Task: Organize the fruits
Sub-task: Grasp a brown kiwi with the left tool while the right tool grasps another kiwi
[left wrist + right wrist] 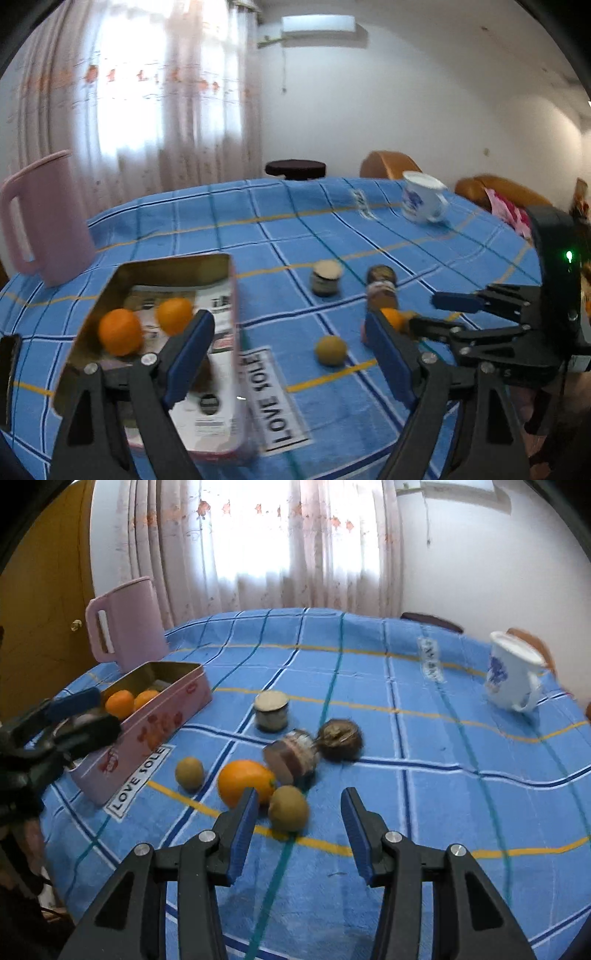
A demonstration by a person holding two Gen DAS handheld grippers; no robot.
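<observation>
Fingers spread wide on the right gripper (297, 808), lined up on the near kiwi (288, 808), likely the next pick. Left gripper (284, 332), also apart and empty, hangs by the pink tin (162, 710), where two oranges (120, 331) sit.

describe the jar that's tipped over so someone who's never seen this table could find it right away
Start at the pink tin on the blue checked cloth, then look right past the loose orange. The tipped jar lies on its side just behind that orange, with a round brown thing at its far end. The other jar, further back, stands upright with a pale lid.
</observation>
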